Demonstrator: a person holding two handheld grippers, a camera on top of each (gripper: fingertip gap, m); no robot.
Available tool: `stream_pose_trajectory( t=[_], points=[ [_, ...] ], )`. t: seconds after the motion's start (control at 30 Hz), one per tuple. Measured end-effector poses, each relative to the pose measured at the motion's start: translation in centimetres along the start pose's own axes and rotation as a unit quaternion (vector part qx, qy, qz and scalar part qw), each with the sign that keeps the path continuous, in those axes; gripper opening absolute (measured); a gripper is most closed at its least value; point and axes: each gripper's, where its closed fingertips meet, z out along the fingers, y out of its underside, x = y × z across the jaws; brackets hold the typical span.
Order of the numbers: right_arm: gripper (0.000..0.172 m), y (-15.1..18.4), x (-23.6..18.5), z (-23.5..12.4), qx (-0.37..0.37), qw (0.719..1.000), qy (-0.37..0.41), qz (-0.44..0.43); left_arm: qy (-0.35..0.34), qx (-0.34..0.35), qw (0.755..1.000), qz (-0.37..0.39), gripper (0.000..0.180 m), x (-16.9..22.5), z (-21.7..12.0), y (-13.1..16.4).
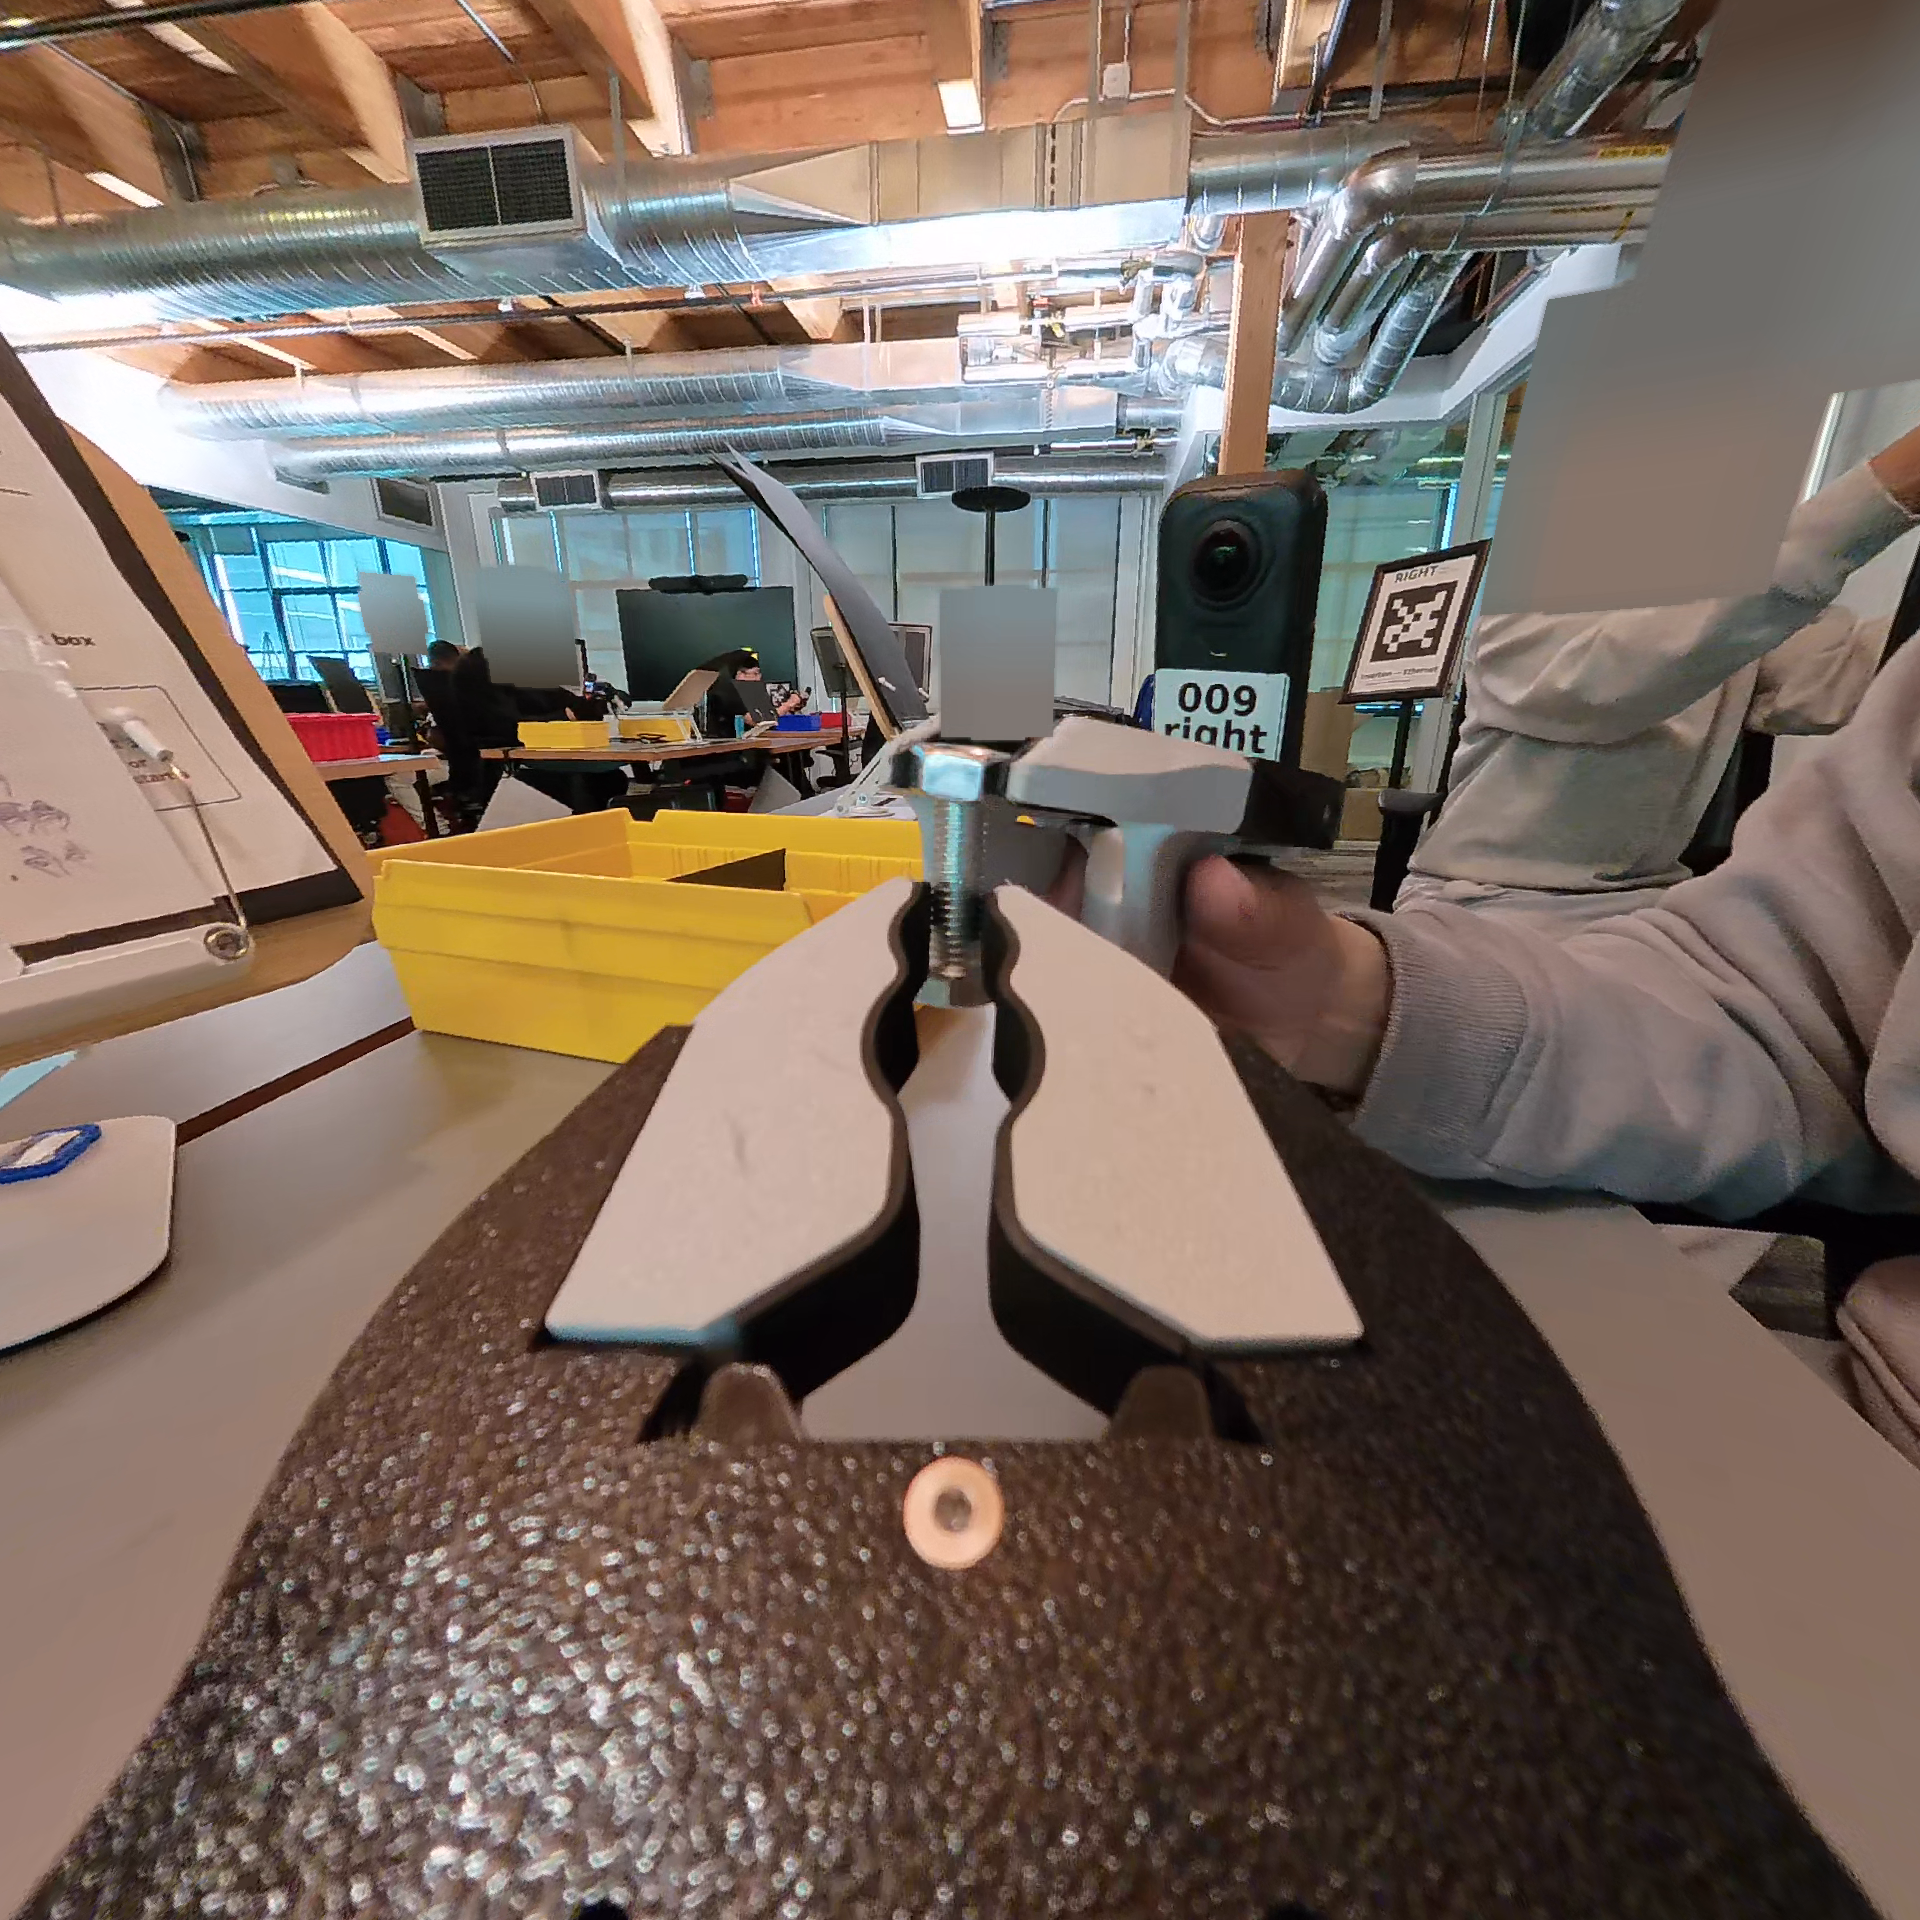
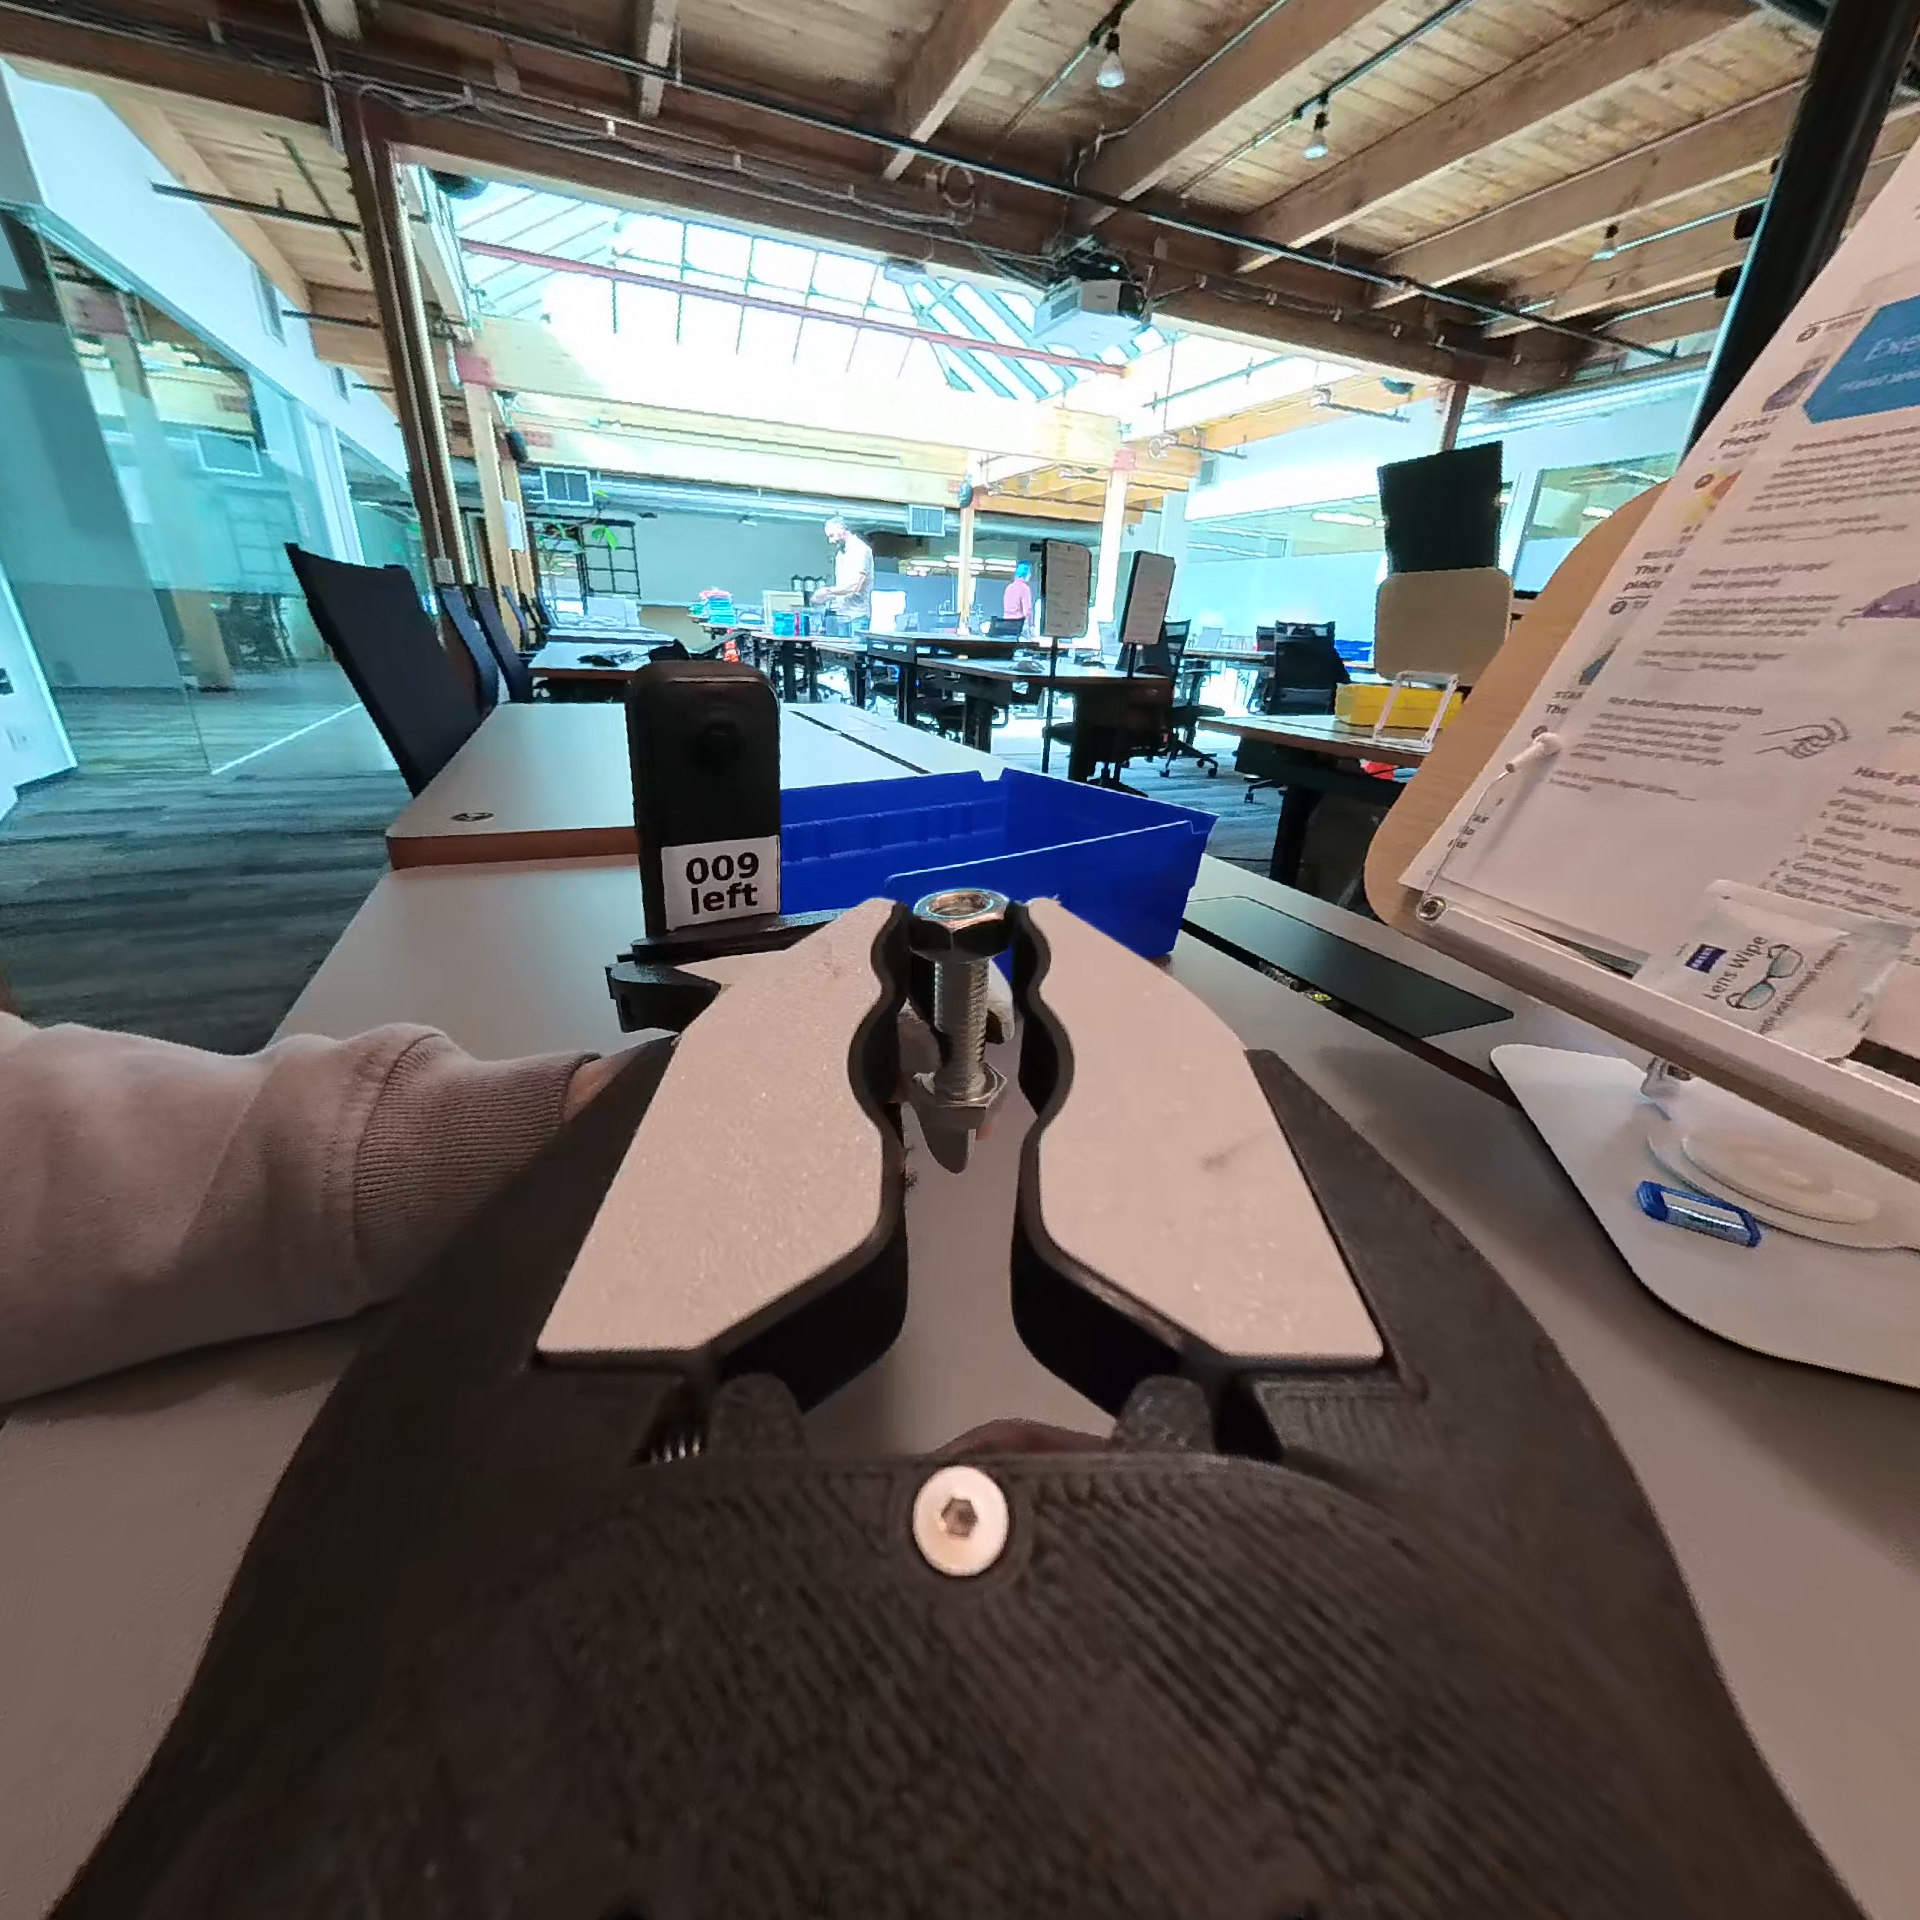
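Fingers first: the left gripper has its fingers nearly closed, pinching the threaded shank of a silver bolt, with a nut on the bolt sitting at the fingertips in that view. The bolt stands upright in the left wrist view, hex head on top. The right gripper comes in from the side and its fingers are clamped on that hex head, a bit wider apart than the left pair since the head is fatter than the shank. So both grippers have hold of the same bolt, one at each end, held up above the grey surface rather than resting on it.

In the right wrist view you look along the bolt: head nearest the fingertips, thread running down to a nut lower on the shank, with the left gripper's pale fingertips just behind it.

Around it: a yellow bin with a dark divider sits just behind the bolt in the left view, and a blue bin sits behind it in the right view. A tilted board holding printed sheets stands off to the side, with a small wipe packet on its ledge. A person's hand in a grey sleeve grips the right gripper's handle.
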Motion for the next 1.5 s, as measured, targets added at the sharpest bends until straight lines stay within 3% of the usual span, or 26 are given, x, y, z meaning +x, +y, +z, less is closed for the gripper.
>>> stream_pose_trajectory(
  t=[0.17, 0.3, 0.37, 0.43, 0.5, 0.57, 0.63, 0.67, 0.8, 0.97, 1.17, 1.27, 1.33, 1.4, 1.43, 1.5],
  points=[
    [0.018, -0.2, -0.4, -0.2, 0.000, 0.999, -0.033, 0.019, 0.016, 0.004, 1.000, -0.003, 0.008, 0.4, 0.0, -0.1],
    [0.018, -2.1, -0.3, -1.1, 0.054, 0.995, -0.061, 0.060, 0.038, 0.006, 0.999, -0.006, 0.008, 1.1, 0.1, -0.2],
    [0.018, -3.1, 1.1, -1.9, 0.066, 0.996, -0.032, 0.042, 0.036, 0.003, 0.999, -0.004, 0.008, 1.0, 0.1, -0.2],
    [0.018, -3.8, 4.8, -3.7, 0.029, 0.997, 0.066, -0.020, 0.031, -0.003, 1.000, -0.001, 0.008, 0.9, 0.1, -0.1],
    [0.018, -3.9, 10.7, -7.4, -0.060, 0.970, 0.215, -0.099, 0.022, -0.008, 1.000, 0.001, 0.008, 0.7, 0.0, -0.1],
    [0.018, -2.5, 16.6, -13.4, -0.192, 0.901, 0.362, -0.142, 0.015, -0.010, 1.000, -0.001, 0.008, 0.5, 0.0, 0.0],
    [0.018, -0.1, 19.9, -19.0, -0.299, 0.837, 0.435, -0.145, 0.007, -0.015, 1.000, -0.004, 0.008, 0.2, 0.1, 0.2],
    [0.018, 1.2, 20.7, -20.9, -0.332, 0.822, 0.446, -0.127, 0.005, -0.018, 1.000, -0.005, 0.008, 0.1, 0.2, 0.4],
    [0.018, 5.6, 21.4, -23.8, -0.382, 0.816, 0.433, -0.014, 0.003, -0.023, 1.000, -0.006, 0.008, 0.1, 0.3, 0.7],
    [0.018, 7.0, 21.7, -25.1, -0.431, 0.783, 0.447, -0.032, 0.005, -0.022, 1.000, -0.007, 0.008, 0.1, 0.3, 0.7],
    [0.034, 5.9, 21.4, -24.0, -0.386, 0.812, 0.437, -0.014, 0.002, -0.022, 1.000, -0.008, 0.008, -0.1, 0.2, 0.8],
    [0.040, 3.4, 20.8, -22.2, -0.348, 0.843, 0.405, -0.069, 0.000, -0.021, 1.000, -0.007, 0.008, -0.1, 0.2, 0.7],
    [0.035, 1.3, 18.4, -18.5, -0.284, 0.899, 0.318, -0.097, 0.000, -0.019, 1.000, -0.006, 0.008, -0.1, 0.2, 0.5],
    [0.027, -0.8, 12.9, -13.3, -0.183, 0.968, 0.157, -0.071, 0.002, -0.017, 1.000, -0.005, 0.008, 0.0, 0.2, 0.5],
    [0.023, -2.0, 10.1, -11.1, -0.129, 0.987, 0.084, -0.054, 0.004, -0.017, 1.000, -0.004, 0.008, 0.1, 0.3, 0.5],
    [0.019, -3.1, 5.6, -7.6, -0.071, 0.997, -0.015, -0.018, 0.006, -0.016, 1.000, -0.003, 0.008, 0.2, 0.4, 0.6]
  ],
)
